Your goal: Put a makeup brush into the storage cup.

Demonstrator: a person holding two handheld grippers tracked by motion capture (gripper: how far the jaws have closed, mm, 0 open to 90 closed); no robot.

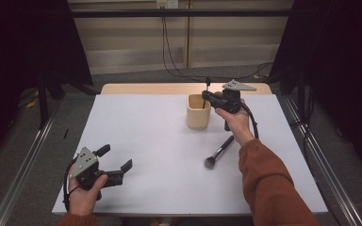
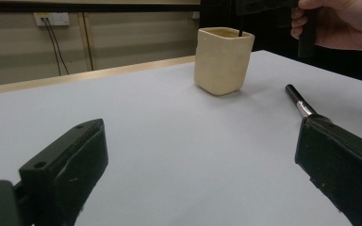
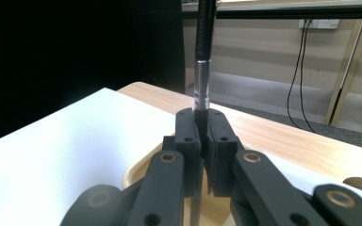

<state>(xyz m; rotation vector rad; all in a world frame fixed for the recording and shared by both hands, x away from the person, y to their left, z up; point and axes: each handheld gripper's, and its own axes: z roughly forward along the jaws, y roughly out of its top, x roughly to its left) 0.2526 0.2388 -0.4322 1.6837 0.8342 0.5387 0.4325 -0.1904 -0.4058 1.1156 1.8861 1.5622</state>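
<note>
A cream cup (image 1: pixel 198 113) stands on the white table (image 1: pixel 160 141), right of the middle. Just over its rim, my right gripper (image 1: pixel 206 97) is shut on a thin black brush (image 1: pixel 207 84) held upright, its lower end inside the cup. The right gripper view shows the jaws (image 3: pixel 202 123) pressed on the brush's handle (image 3: pixel 202 80) by the silver ferrule, with the cup's rim (image 3: pixel 134 173) below. My left gripper (image 1: pixel 117 158) rests open near the front left, nothing between its jaws (image 2: pixel 198 141). It faces the cup (image 2: pixel 222 61).
A second brush (image 1: pixel 219 153) with a dark head lies on the table in front of the cup; its handle (image 2: pixel 298 100) shows in the left gripper view. A wooden strip (image 1: pixel 169 88) runs along the table's far edge. Cables hang down the back wall.
</note>
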